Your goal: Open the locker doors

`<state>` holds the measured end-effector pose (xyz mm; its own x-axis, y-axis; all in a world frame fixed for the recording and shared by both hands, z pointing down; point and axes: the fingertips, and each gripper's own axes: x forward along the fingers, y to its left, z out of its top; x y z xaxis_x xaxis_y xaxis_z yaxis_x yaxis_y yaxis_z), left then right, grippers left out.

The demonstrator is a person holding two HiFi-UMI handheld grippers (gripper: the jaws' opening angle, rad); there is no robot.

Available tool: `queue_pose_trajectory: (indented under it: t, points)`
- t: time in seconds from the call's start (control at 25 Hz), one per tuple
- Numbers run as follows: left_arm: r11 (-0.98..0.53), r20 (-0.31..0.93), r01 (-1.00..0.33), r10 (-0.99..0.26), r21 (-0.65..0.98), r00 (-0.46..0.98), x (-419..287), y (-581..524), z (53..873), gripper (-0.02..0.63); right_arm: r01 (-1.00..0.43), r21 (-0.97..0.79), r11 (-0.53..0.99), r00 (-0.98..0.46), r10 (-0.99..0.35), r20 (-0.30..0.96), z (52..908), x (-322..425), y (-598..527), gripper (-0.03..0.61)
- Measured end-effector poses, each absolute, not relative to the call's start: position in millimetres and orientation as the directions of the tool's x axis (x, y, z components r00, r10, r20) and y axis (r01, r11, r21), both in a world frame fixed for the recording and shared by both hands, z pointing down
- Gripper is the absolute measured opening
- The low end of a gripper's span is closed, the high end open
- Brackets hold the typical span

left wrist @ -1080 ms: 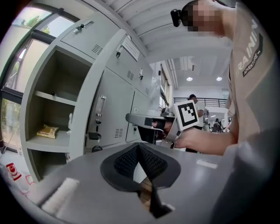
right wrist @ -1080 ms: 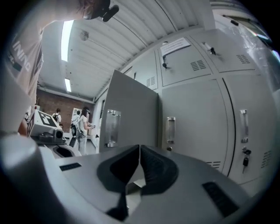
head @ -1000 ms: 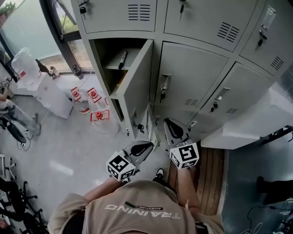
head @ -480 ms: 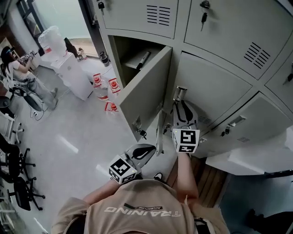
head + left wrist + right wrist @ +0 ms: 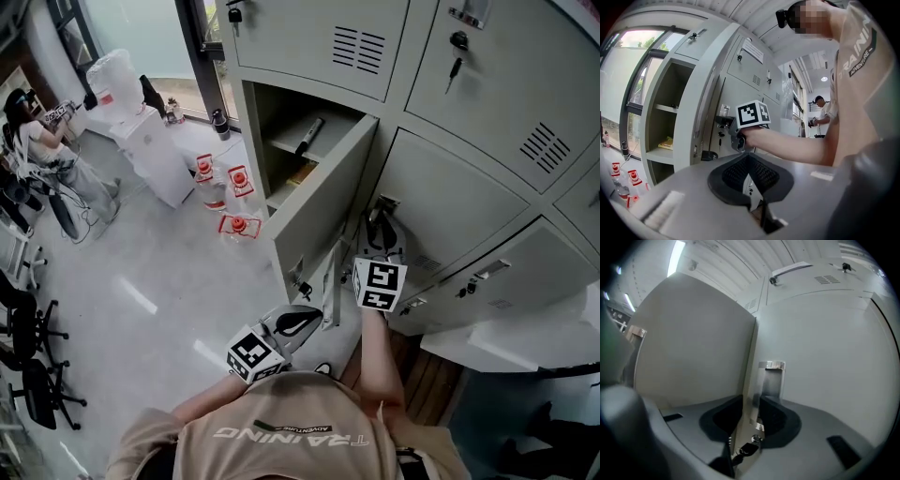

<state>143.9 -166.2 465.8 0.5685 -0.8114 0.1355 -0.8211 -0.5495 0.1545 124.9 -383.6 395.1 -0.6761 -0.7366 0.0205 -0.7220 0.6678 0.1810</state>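
Grey lockers fill the head view. One locker door (image 5: pixel 323 202) stands swung open, showing shelves. My right gripper (image 5: pixel 382 223) reaches up to the metal handle (image 5: pixel 384 204) of the closed middle door beside it. In the right gripper view the jaws (image 5: pixel 752 413) are shut on that handle (image 5: pixel 771 373), with a key (image 5: pixel 745 449) hanging below. My left gripper (image 5: pixel 305 315) hangs low by the person's body, shut and empty. The left gripper view (image 5: pixel 750 164) looks at the open locker (image 5: pixel 661 136) and the right gripper's marker cube (image 5: pixel 752 114).
A dark tube (image 5: pixel 309 134) and a yellow item (image 5: pixel 302 173) lie on the open locker's shelves. Red-capped water bottles (image 5: pixel 230 192) and a white dispenser (image 5: pixel 155 150) stand on the floor at left. A seated person (image 5: pixel 42 141) and office chairs (image 5: pixel 28 375) are farther left.
My right gripper has risen from the lower lockers to the middle door's handle and closed on it. The head view has tilted up and left. The left gripper stays low.
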Motion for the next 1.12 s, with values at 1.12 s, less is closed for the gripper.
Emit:
queue_pose_trajectory:
  t: [1.12]
  points:
    - [-0.801, 0.138, -0.584, -0.568, 0.131, 0.811, 224.6, -115.7, 476.8, 0.006, -0.820, 0.201, 0.536, -0.541, -0.840, 0.037, 401.6, 300.3, -191.7, 0.107]
